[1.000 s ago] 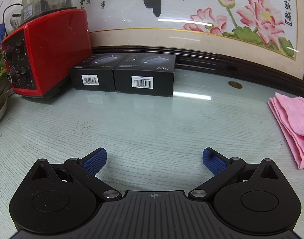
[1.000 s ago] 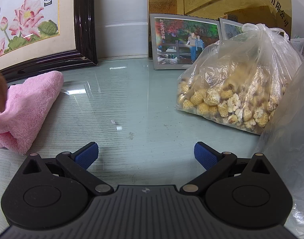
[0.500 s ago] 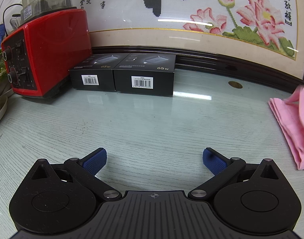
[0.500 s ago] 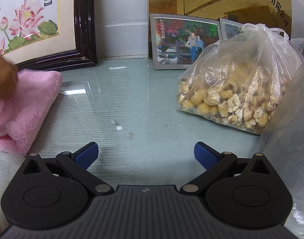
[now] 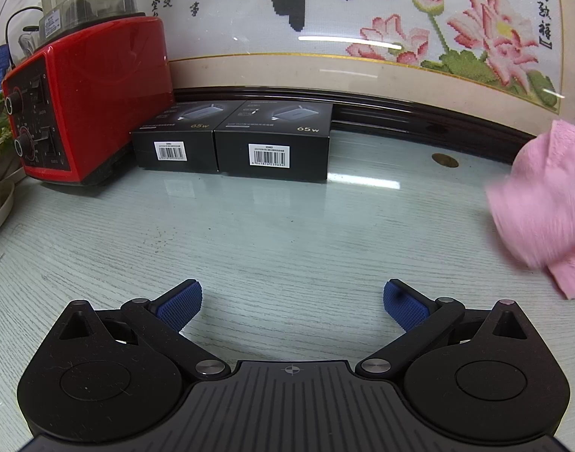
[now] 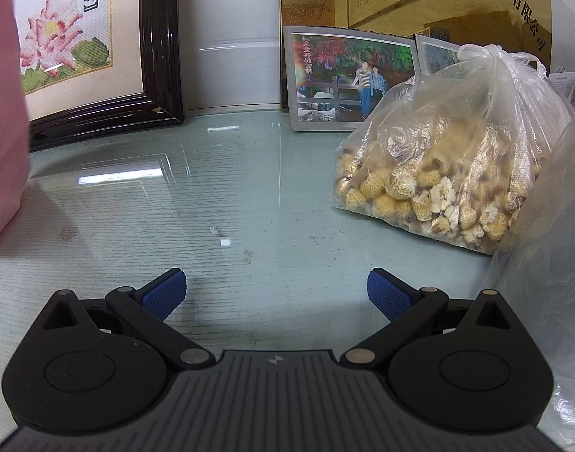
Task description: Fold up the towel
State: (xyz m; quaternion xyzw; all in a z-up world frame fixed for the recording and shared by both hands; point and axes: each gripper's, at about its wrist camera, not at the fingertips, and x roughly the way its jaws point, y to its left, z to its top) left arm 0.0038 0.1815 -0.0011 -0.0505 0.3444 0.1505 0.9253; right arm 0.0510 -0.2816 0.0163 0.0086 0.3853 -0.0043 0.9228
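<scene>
L black two-finger gripper (image 5: pixel 292 303) is sitting low over the pale wood-grain tabletop w/ glass sheet (image 5: pixel 272 241), blue ribbed pads spread wide apart, nothing btwn them. R black two-finger gripper (image 6: pixel 276 293) is doing the same: blue pads wide apart, nothing held, bare glass underneath.

The pink terry towel (image 5: pixel 543 207) is showing motion-blurred at the far R edge of the L view, well apart from the L pads, bunched & looking raised off the table; can't tell what's holding it. In the R view the same pink cloth (image 6: pixel 3 113) is filling the L edge as a tall blurred slab, also clear of the R pads.

Further out in the L view, two black cardboard boxes w/ barcode labels marked 65w (image 5: pixel 234 139) are sitting side by side, touching. Just beside them on the L, a red blender base w/ black knobs & a clear jug (image 5: pixel 87 90) is standing. Behind, a dark-framed cross-stitch picture w/ pink lotus flowers (image 5: pixel 362 30) is leaning upright.

In the R view, a clear plastic bag of pale netted dried mushrooms (image 6: pixel 445 165) is resting R of centre, knot on top. Behind it a silver-framed photo of two people (image 6: pixel 347 79) is standing.
</scene>
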